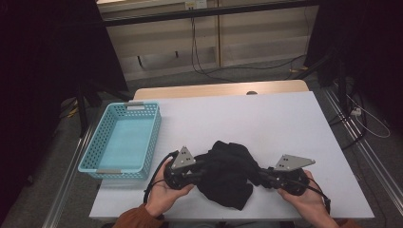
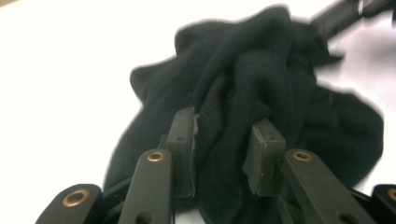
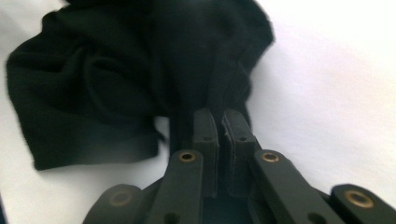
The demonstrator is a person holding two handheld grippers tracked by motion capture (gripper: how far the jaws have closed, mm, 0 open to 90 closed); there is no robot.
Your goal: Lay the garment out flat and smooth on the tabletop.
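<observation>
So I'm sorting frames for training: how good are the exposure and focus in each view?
High view: sharp, evenly lit table, dark surroundings, black cloth shows little detail. Left gripper view: table blown out white, cloth soft and blurred at its edges, left hand-held gripper reasonably crisp. Right gripper view: cloth underexposed, folds barely readable; right hand-held gripper sharper.

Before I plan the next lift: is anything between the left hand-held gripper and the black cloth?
Nothing visible is. The left hand-held gripper stands open with the black cloth bunched right between its jaws. The right hand-held gripper is shut on the cloth's other side. The blue basket sits apart, to the left.
</observation>
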